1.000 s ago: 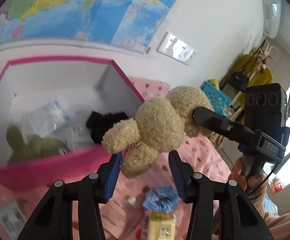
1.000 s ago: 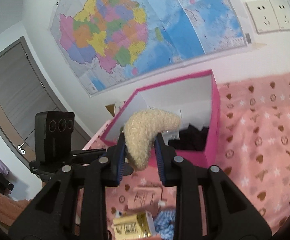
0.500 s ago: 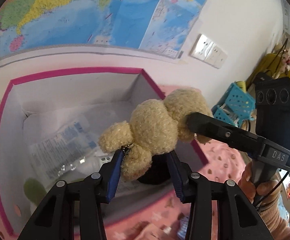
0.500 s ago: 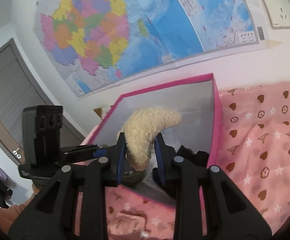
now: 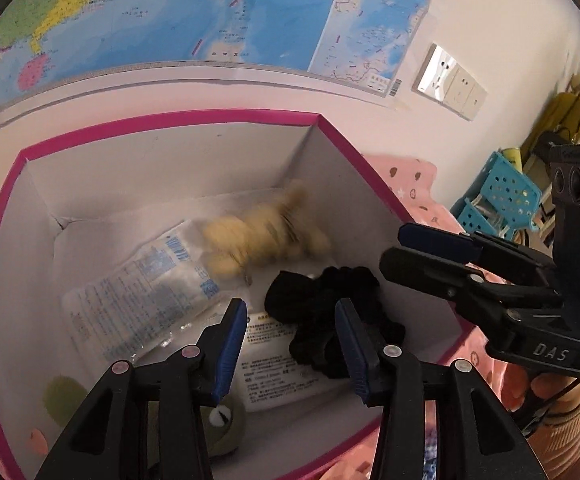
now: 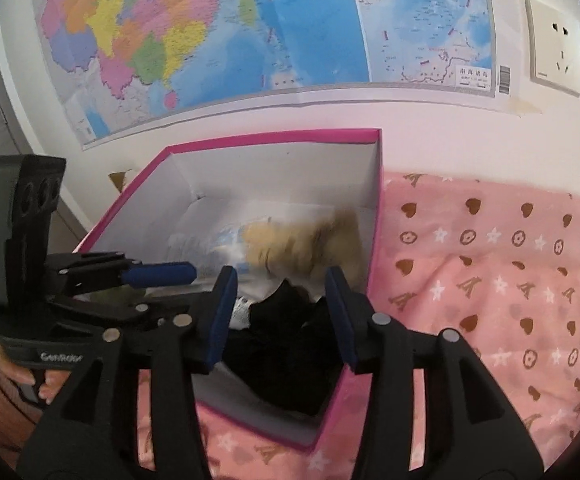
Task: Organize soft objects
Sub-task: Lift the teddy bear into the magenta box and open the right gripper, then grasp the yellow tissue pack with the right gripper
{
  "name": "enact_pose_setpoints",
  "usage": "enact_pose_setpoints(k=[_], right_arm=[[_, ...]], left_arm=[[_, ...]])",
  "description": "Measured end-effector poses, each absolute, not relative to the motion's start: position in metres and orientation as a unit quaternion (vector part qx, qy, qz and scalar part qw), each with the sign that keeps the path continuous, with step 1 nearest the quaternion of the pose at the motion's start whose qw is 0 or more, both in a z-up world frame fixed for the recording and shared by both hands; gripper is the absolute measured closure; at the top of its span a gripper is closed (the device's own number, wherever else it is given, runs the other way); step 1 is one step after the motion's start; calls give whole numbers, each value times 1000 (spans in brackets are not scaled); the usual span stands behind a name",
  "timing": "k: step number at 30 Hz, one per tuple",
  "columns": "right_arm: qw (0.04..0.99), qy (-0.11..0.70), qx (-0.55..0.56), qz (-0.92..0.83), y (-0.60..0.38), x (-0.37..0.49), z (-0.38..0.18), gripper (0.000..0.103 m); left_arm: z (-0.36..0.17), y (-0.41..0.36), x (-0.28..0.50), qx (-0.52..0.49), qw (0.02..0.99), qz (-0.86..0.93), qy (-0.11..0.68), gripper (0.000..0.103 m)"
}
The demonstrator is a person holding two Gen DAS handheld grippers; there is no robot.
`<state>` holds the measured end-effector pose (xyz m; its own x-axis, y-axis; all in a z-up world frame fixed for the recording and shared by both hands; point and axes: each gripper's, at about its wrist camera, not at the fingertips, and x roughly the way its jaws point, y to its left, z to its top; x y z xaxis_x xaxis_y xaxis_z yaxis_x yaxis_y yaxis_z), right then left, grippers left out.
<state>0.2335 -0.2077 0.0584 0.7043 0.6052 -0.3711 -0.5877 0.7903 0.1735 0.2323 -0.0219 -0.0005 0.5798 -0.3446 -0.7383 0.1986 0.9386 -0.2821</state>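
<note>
Box (image 5: 364, 156) on the pink bed now holds the bear (image 5: 264, 236), which a second ago hung between both grippers; it is blurred, apparently still dropping or settling near the far right corner. Its long axis runs roughly left to right; head end unclear. Right gripper (image 6: 282, 312) jaws are opening, empty; left gripper (image 5: 290, 346) jaws stand apart, empty. One soft item seems stowed

Left gripper (image 5: 292, 342) tilted downward, jaws apart, nothing between them; right gripper (image 6: 280, 314) nearer level, jaws opening, nothing gripped; a hand (image 5: 530, 390) grips its handle
</note>
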Motion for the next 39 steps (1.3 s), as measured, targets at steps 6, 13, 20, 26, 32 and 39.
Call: enact_pose_setpoints(k=[6, 13, 20, 26, 32, 39], right_arm=[[915, 210, 44, 343, -219, 218, 56, 55], [900, 178, 90, 388, -241, 182, 69, 49], [881, 148, 101, 438, -248, 137, 83, 46], [877, 162, 61, 448, -246, 105, 62, 44], [874, 222, 28, 430, -242, 96, 13, 44], [858, 277, 36, 432, -234, 97, -36, 44]], left_arm=[[5, -18, 214, -84, 889, -160, 421, 56], [22, -12, 176, -101, 896, -173, 395, 49], [32, -18, 132, -98, 900, -192, 379, 45], [22, -32, 94, -89, 888, -223, 391, 44], [1, -45, 61, -95, 871, -248, 412, 44], [-20, -50, 33, -110, 856, -257, 434, 44]])
